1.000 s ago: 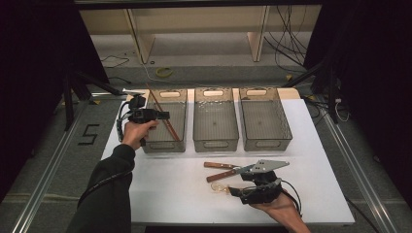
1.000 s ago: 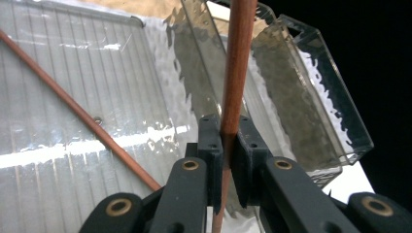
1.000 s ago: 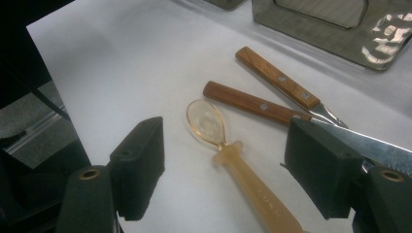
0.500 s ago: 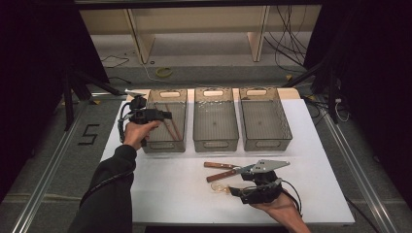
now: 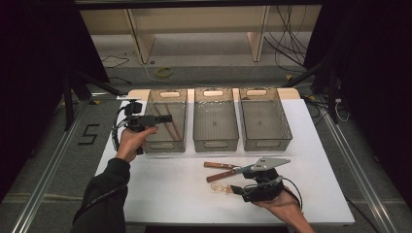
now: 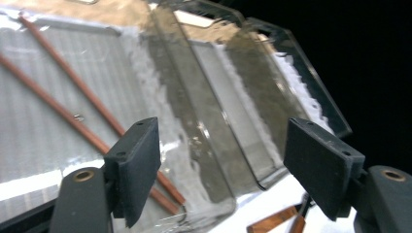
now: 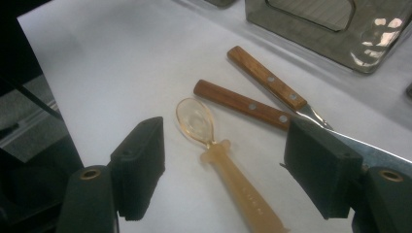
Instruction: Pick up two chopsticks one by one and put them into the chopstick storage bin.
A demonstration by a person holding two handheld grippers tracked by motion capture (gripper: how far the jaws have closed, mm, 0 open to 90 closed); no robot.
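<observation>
The left gripper (image 5: 165, 118), its jaws just opened and empty, hangs over the left bin (image 5: 180, 143) at the counter's (image 5: 160, 184) far edge, where two chopsticks (image 5: 170, 125) lie. The right gripper (image 7: 223, 170) stands open over the amber spoon (image 7: 218, 155) near the front edge. Closing carelessly could catch the wooden-handled knives (image 7: 243, 103) just beside the spoon's bowl, dragging them along.

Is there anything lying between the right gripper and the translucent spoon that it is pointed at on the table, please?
Nothing visible does. The right gripper stands open just short of the translucent spoon, whose handle runs between the jaws on bare white table. The two wooden-handled utensils lie just beyond the spoon's bowl, off the approach line.
</observation>
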